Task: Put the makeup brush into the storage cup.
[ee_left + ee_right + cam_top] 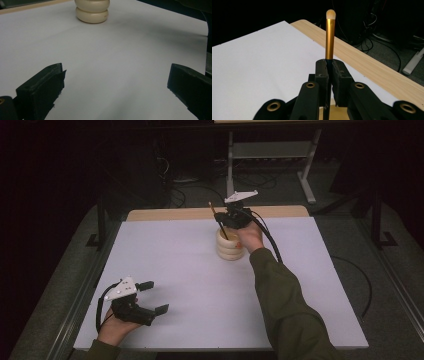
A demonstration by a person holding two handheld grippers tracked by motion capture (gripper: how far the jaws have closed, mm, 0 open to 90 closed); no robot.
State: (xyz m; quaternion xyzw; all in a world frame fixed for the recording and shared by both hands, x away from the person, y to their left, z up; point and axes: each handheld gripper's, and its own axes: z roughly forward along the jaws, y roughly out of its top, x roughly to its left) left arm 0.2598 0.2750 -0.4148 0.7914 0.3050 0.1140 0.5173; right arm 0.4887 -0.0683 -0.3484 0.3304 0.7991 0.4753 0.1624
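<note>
Now the Brush Stands Over the Holder

You hold a brush in your right tool. Its jaws are clenched on the dark handle, just under the gold band. The brush is thin and long. It has a shiny gold band near the top and a small, pale, soft tip. The dark handle runs down at a slant into the holder, which looks like a stack of round cream rings. I cannot tell if the end touches the bottom.

The holder sits on the white worktop, near the far edge and a bit right of the middle.

I think the brush is very light and stiff, but the tip is soft and could get squashed. The gold band looks smooth, so it may slip. The dark handle is the better place to grip, and you only need a gentle squeeze. The holder looks small and might tip if you push the brush sideways.

Your left tool is near you, at the left corner. Its jaws are wide apart and hold nothing.
</note>
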